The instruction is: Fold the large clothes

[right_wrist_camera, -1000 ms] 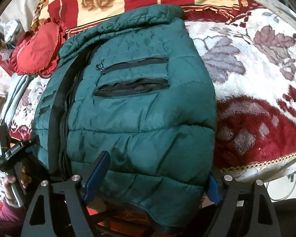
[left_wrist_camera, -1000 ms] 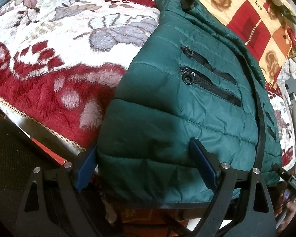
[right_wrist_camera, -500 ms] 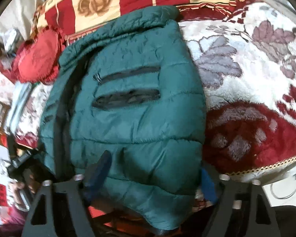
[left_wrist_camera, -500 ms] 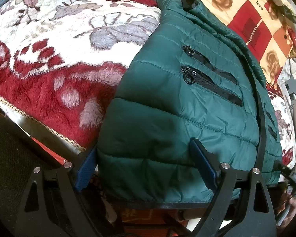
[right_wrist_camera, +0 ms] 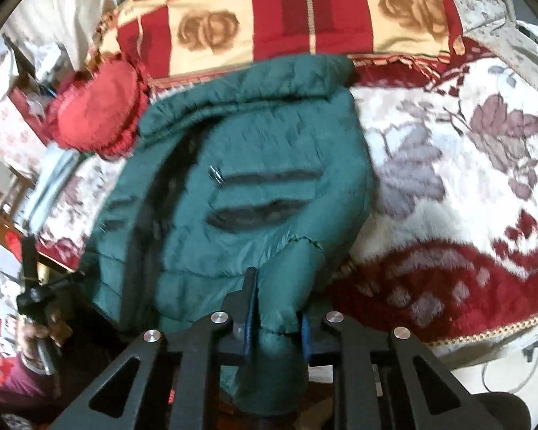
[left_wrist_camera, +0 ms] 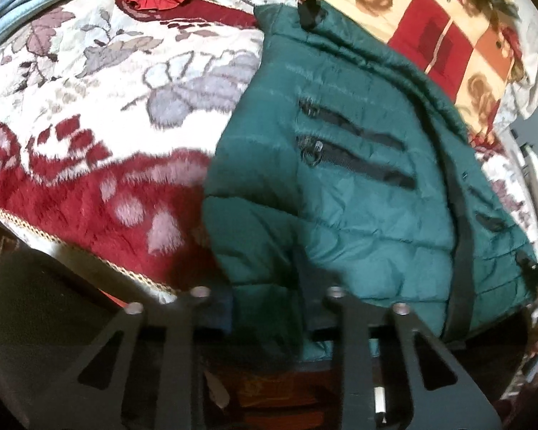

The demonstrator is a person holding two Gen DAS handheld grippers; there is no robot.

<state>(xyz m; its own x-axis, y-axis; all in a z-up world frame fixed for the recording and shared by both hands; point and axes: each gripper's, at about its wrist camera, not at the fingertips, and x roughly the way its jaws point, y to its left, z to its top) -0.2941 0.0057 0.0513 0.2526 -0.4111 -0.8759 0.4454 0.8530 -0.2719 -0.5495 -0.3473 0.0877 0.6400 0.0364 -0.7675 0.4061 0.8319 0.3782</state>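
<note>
The green jacket (left_wrist_camera: 340, 193) is lying on the blanket (left_wrist_camera: 89, 165) straight ahead of both grippers, its long axis running away from them toward the collar (right_wrist_camera: 279, 75) at the far end, near the checked pillow (right_wrist_camera: 287, 10). The near hem is hanging over the bed's edge, right at the fingertips. The left gripper (left_wrist_camera: 265, 308) is closing on the hem's left corner, with a thick fold of padding already bunched between its jaws and seemingly squeezed there. The right gripper (right_wrist_camera: 274, 317) is pinching the right corner, its blue pads (right_wrist_camera: 249, 326) pressing a puffy roll of fabric that is bulging up just past them. Each hand is thus sitting at its own end of the hem, neither nearer the garment than the other; the other handle and the hand (right_wrist_camera: 36, 329) on it are showing low at the left of the right wrist view. Since the jacket is stretching forward from both grips, the coming fold probably means carrying the hem up and ahead, along that axis, toward the collar. The padding looks slippery and springy, so an uneven lift could skew the fold.
</note>
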